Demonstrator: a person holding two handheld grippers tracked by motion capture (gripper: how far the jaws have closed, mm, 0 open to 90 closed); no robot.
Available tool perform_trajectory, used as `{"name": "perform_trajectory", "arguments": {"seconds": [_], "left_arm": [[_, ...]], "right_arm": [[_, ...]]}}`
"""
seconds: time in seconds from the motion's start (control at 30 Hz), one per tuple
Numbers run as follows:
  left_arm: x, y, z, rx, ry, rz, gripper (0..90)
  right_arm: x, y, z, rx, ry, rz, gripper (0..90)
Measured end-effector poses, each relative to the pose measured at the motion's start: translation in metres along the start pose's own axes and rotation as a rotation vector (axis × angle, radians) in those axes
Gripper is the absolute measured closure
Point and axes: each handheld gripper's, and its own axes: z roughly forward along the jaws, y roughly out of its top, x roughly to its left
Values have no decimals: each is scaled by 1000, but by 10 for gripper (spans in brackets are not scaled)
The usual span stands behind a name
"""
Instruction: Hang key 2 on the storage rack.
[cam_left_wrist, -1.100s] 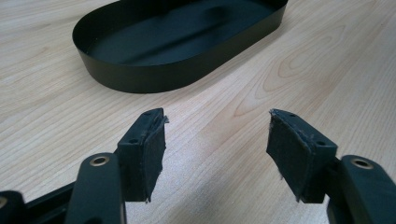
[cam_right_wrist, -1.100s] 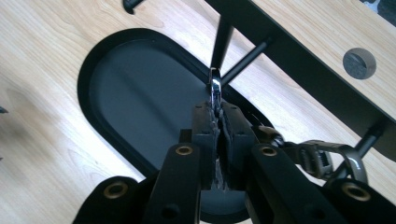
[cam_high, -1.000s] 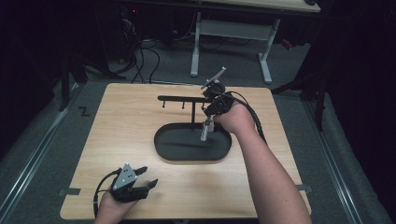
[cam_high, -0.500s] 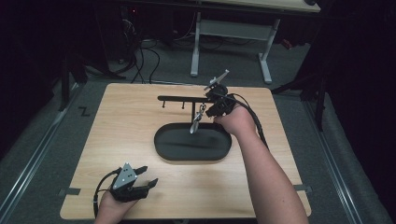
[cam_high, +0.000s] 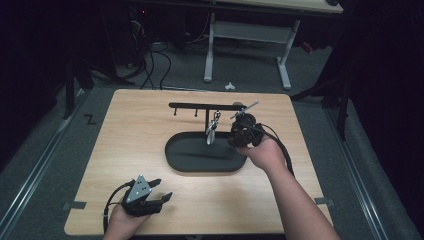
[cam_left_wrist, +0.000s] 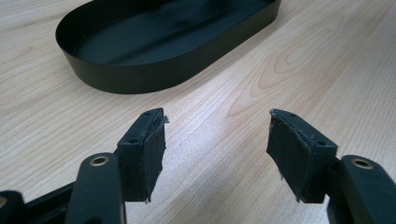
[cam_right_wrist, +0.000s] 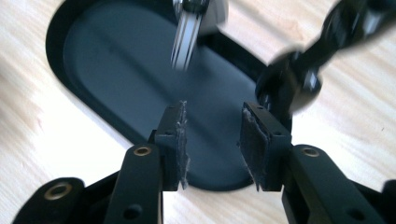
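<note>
With its jaws just opened and nothing between them, our right gripper (cam_high: 235, 134) has drawn down from the hung keychain (cam_high: 212, 131), which now dangles from the rack (cam_high: 200, 106) over the black tray (cam_high: 172, 150): hanging seems done; our left gripper (cam_high: 162, 197) rests wide open on the tabletop (cam_high: 130, 130).

1. A black oval tray (cam_high: 200, 162) sits mid-tabletop (cam_high: 130, 145).
2. A black rack (cam_high: 200, 106) with hooks stands at the tray's far edge.
3. A silvery utensil (cam_high: 212, 131) hangs from the rack over the tray.
4. The right hand-held gripper (cam_high: 239, 131) is just beside the utensil, its jaws having just been opening.
5. The left hand-held gripper (cam_high: 162, 197) rests near the front edge, well apart from the tray.
</note>
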Motion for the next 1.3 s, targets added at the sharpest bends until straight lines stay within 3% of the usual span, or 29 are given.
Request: {"name": "perform_trajectory", "arguments": {"seconds": [0.1,0.3,0.53,0.87,1.3], "left_arm": [[-1,0,1,5,-1,1,373],[-3,1,1,6,-1,4,372],[-4,1,2,10,-3,8,372],[-8,1,5,22,-6,14,372],[-13,-3,7,29,0,-12,371]], "right_arm": [[1,-11,1,-8,3,-2,588],[4,-52,8,-44,10,11,493],[5,-83,14,-87,-5,24,467],[-8,-136,17,-188,-25,88,383],[-7,-200,22,-343,-71,133,318]]}}
